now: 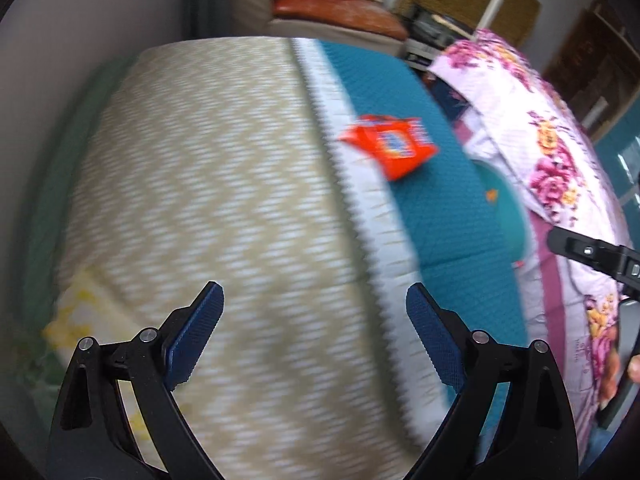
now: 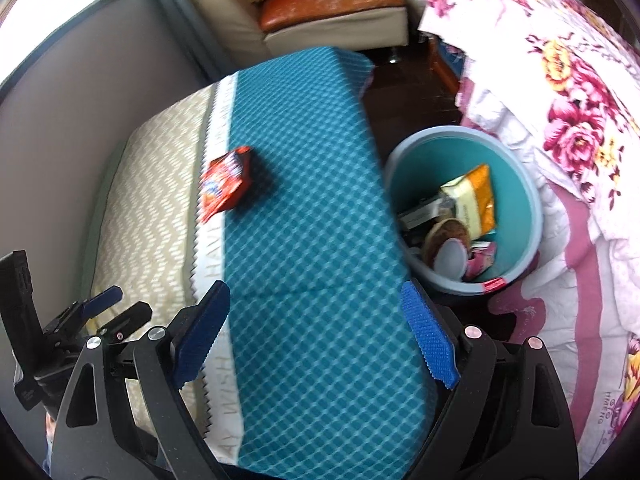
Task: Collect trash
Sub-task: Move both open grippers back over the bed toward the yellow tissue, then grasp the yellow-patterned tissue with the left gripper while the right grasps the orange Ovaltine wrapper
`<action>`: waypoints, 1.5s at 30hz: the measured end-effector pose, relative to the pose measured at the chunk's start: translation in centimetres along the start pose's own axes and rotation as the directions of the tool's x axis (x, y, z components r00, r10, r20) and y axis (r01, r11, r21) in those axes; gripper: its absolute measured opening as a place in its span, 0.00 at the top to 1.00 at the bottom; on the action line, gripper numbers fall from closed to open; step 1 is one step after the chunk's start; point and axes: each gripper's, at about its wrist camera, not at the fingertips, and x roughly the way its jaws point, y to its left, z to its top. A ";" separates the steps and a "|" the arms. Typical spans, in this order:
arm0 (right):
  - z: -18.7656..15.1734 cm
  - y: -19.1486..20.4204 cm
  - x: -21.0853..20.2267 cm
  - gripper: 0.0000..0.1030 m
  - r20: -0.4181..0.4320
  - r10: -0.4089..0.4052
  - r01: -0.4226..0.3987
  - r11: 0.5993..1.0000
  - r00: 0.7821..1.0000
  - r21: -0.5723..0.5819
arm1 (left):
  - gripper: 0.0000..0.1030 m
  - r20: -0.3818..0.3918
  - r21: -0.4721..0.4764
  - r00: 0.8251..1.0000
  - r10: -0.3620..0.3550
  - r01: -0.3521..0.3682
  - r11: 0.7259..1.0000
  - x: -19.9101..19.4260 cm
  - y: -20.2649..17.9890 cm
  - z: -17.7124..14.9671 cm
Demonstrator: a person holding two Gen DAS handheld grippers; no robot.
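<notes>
An orange snack wrapper (image 1: 394,146) lies on the cloth-covered table, where the teal part meets the white band; it also shows in the right wrist view (image 2: 225,183). My left gripper (image 1: 315,308) is open and empty, over the beige zigzag cloth, well short of the wrapper. My right gripper (image 2: 315,304) is open and empty above the teal cloth, with the wrapper ahead to its left. A teal trash bin (image 2: 520,184) stands on the floor right of the table and holds several wrappers and a lid. Only its rim (image 1: 506,200) shows in the left view.
A floral quilt (image 2: 560,120) lies on the bed right of the bin. A sofa with an orange cushion (image 2: 332,4) stands behind the table. A grey wall (image 2: 80,80) runs along the left. The left gripper shows at the lower left of the right view (image 2: 100,300).
</notes>
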 end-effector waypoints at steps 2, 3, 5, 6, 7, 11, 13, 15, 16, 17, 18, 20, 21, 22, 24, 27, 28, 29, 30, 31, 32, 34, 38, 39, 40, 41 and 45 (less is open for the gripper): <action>-0.3 1.1 0.2 0.19 -0.010 0.004 -0.004 1.000 1.000 -0.023 | 0.10 -0.007 -0.052 0.999 0.038 -0.039 0.998 -0.7 2.6 -0.9; -0.5 2.0 0.4 0.19 -0.018 0.007 -0.008 0.999 1.000 -0.038 | 0.10 -0.012 -0.081 0.999 0.050 -0.050 0.995 -1.1 3.8 -1.3; -0.8 3.1 0.7 0.19 -0.032 0.016 -0.018 0.998 0.999 -0.058 | 0.10 -0.021 -0.167 0.997 0.078 -0.081 0.983 -1.8 6.5 -2.3; -0.8 3.6 0.9 0.19 -0.035 0.018 -0.020 0.998 0.999 -0.061 | 0.10 -0.026 -0.207 0.996 0.088 -0.092 0.974 -2.0 7.6 -2.8; -0.8 4.1 1.1 0.19 -0.037 0.019 -0.022 0.998 0.999 -0.065 | 0.10 -0.034 -0.251 0.995 0.095 -0.101 0.963 -2.1 8.6 -3.3; -1.1 5.8 1.8 0.19 -0.052 0.028 -0.032 0.996 0.998 -0.084 | 0.10 -0.052 -0.345 0.994 0.099 -0.111 0.932 -2.1 11.3 -5.0; -1.2 6.5 2.1 0.19 -0.060 0.031 -0.037 0.995 0.998 -0.093 | 0.10 -0.059 -0.343 0.991 0.117 -0.130 0.930 -1.9 11.5 -5.2; -1.2 6.8 2.3 0.19 -0.066 0.035 -0.042 0.994 0.997 -0.099 | 0.10 -0.075 -0.354 0.989 0.131 -0.149 0.923 -1.4 11.8 -5.6; -1.3 6.8 2.4 0.19 -0.068 0.036 -0.043 0.994 0.997 -0.099 | 0.10 -0.082 -0.357 0.988 0.133 -0.154 0.922 -1.1 11.9 -5.7; -1.3 6.7 2.5 0.19 -0.070 0.036 -0.043 0.994 0.997 -0.100 | 0.10 -0.088 -0.354 0.986 0.141 -0.163 0.921 -0.7 11.9 -5.9; -1.2 6.6 2.8 0.19 -0.073 0.038 -0.045 0.995 0.997 -0.093 | 0.10 -0.091 -0.352 0.985 0.150 -0.172 0.920 -0.4 11.8 -5.9; -1.1 6.5 3.0 0.19 -0.075 0.040 -0.046 0.995 0.996 -0.088 | 0.10 -0.094 -0.356 0.983 0.161 -0.184 0.916 0.1 12.1 -5.9; -1.1 6.3 3.2 0.19 -0.076 0.042 -0.048 0.996 0.996 -0.081 | 0.10 -0.091 -0.362 0.983 0.158 -0.181 0.915 0.1 12.3 -6.0; -1.0 6.1 3.3 0.19 -0.076 0.045 -0.051 0.996 0.996 -0.077 | 0.10 -0.081 -0.362 0.982 0.169 -0.187 0.913 0.2 12.3 -6.0; -1.0 5.8 3.5 0.19 -0.078 0.051 -0.056 0.996 0.996 -0.068 | 0.17 -0.068 -0.347 0.978 0.196 -0.207 0.915 0.3 12.1 -5.8; -0.7 5.2 3.8 0.19 -0.081 0.061 -0.065 0.996 0.995 -0.054 | 0.34 -0.047 -0.317 0.969 0.243 -0.245 0.916 0.4 11.7 -5.4; -0.7 5.0 4.0 0.19 -0.080 0.065 -0.069 0.996 0.995 -0.049 | 0.39 -0.040 -0.306 0.963 0.266 -0.265 0.914 0.5 11.6 -5.1; -0.6 4.9 4.1 0.19 -0.080 0.067 -0.071 0.996 0.995 -0.046 | 0.51 -0.033 -0.301 0.959 0.281 -0.278 0.912 0.4 11.6 -5.1; -0.5 4.7 4.3 0.19 -0.081 0.070 -0.073 0.997 0.994 -0.040 | 0.63 -0.025 -0.298 0.956 0.293 -0.287 0.911 0.4 11.5 -5.1; -0.5 4.5 4.5 0.19 -0.084 0.073 -0.076 0.997 0.994 -0.034 | 0.68 -0.018 -0.297 0.953 0.302 -0.294 0.908 0.4 11.5 -4.9; -0.4 4.5 4.6 0.19 -0.085 0.075 -0.078 0.996 0.994 -0.032 | 0.75 -0.014 -0.300 0.952 0.306 -0.296 0.907 0.4 11.6 -4.8; -0.3 4.3 4.9 0.19 -0.089 0.078 -0.080 0.996 0.993 -0.028 | 0.86 -0.005 -0.313 0.962 0.274 -0.262 0.913 0.4 11.8 -4.5; -0.1 4.1 5.6 0.19 -0.093 0.079 -0.081 0.996 0.993 -0.025 | 0.91 0.013 -0.279 0.981 0.191 -0.180 0.943 1.0 10.9 -3.0; 0.0 4.1 5.8 0.19 -0.093 0.079 -0.081 0.996 0.993 -0.023 | 0.91 0.027 -0.273 0.988 0.151 -0.138 0.952 1.0 10.5 -2.6; 0.2 4.0 6.0 0.19 -0.092 0.076 -0.078 0.997 0.993 -0.019 | 0.91 0.039 -0.264 0.991 0.128 -0.114 0.958 1.0 10.1 -2.0; 0.3 4.0 6.2 0.19 -0.092 0.075 -0.077 0.997 0.993 -0.018 | 0.91 0.056 -0.246 0.994 0.097 -0.081 0.966 0.9 9.6 -1.4; 1.3 3.9 6.9 0.19 -0.088 0.071 -0.072 0.997 0.994 -0.011 | 0.91 0.102 -0.171 0.995 0.005 0.013 0.985 0.8 7.1 0.9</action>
